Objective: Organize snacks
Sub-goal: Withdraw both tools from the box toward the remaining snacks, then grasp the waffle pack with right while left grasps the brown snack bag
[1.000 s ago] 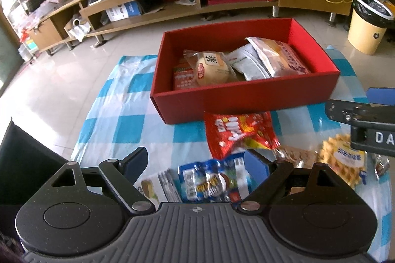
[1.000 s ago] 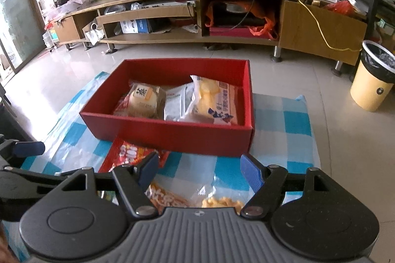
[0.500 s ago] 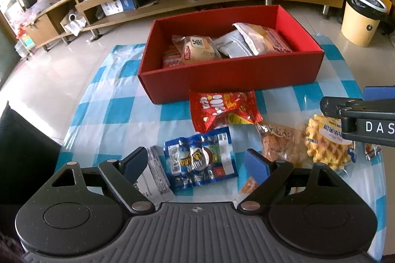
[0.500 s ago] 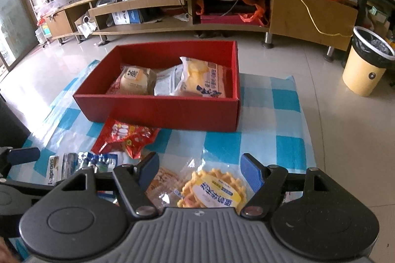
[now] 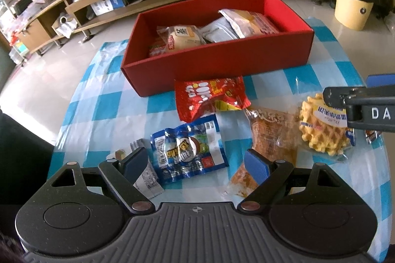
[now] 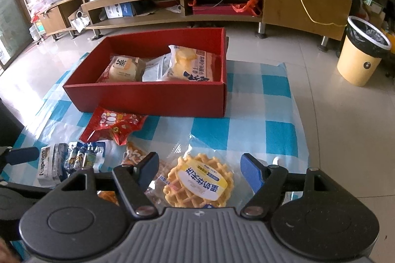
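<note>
Waffle pack (image 6: 198, 182) between open jaws, red box (image 6: 153, 97) beyond

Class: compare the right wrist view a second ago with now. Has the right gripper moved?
Yes. The right gripper has dipped toward the cloth: the red box sits higher in view, and the waffle pack now lies between its open jaws.

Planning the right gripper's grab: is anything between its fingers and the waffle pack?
Nothing visible. The right gripper is open above the waffle pack, which lies uncovered on the checked cloth; a brown snack pack lies beside it.
</note>
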